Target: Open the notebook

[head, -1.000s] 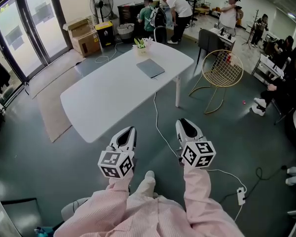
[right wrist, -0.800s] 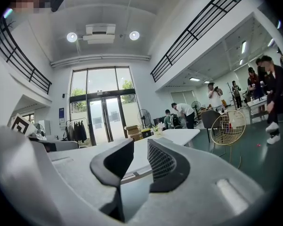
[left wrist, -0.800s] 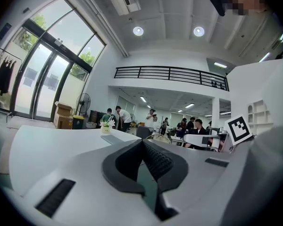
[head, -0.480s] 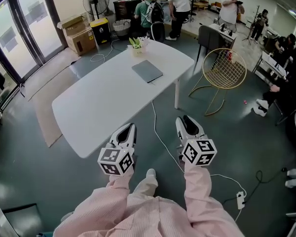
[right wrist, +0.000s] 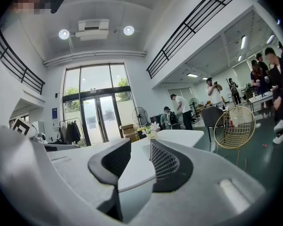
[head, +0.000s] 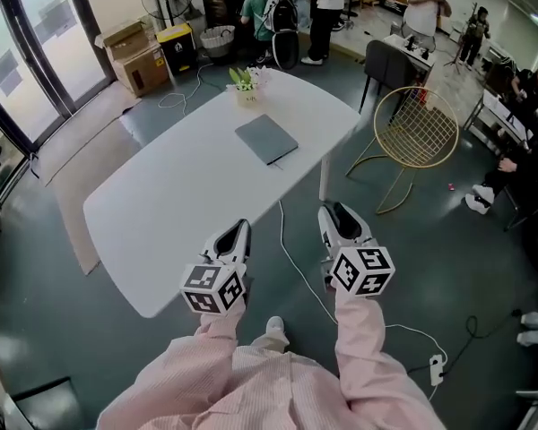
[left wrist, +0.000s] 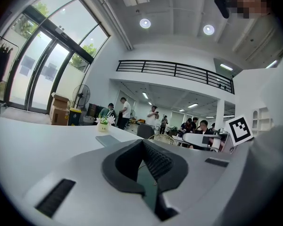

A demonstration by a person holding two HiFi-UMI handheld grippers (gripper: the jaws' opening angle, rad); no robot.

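Note:
A grey notebook (head: 266,139) lies closed on the far half of the white table (head: 161,213), near a small flower pot (head: 245,83). Both grippers hang in front of my pink sleeves, well short of the notebook. My left gripper (head: 236,234) is over the table's near edge, its tips touching and holding nothing. My right gripper (head: 339,215) is over the floor beside the table, slightly open and empty. The left gripper view shows the shut left gripper (left wrist: 142,142) and the notebook (left wrist: 108,140) far ahead. The right gripper (right wrist: 140,147) shows a gap between its pads.
A gold wire chair (head: 417,128) stands right of the table. A white cable (head: 296,258) runs across the floor under my grippers to a power strip (head: 437,363). Cardboard boxes (head: 134,56) and several people (head: 273,12) are beyond the table; more people sit at the right.
I have moved closer to the table: its near edge now lies under my left gripper. Both grippers keep the same pose and jaw state.

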